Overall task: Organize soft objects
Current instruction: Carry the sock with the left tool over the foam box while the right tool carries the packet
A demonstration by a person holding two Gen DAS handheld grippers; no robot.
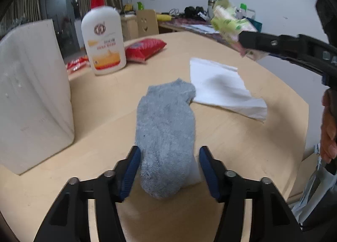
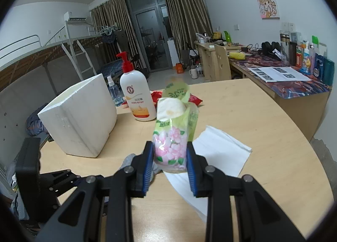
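A white foam box (image 2: 79, 119) stands on the wooden table (image 2: 263, 136), with 1 white pump bottle (image 2: 138, 96) — red pump head — just beside it. Behind the bottle lie red snack packets (image 1: 145, 48) and 1 clear spray bottle (image 2: 114, 92).

left cam: low, close behind left claw (image 1: 169, 166) | right cam: higher, behind right claw (image 2: 169, 165) | both see surface (image 1: 242, 136), white box (image 1: 31, 94)
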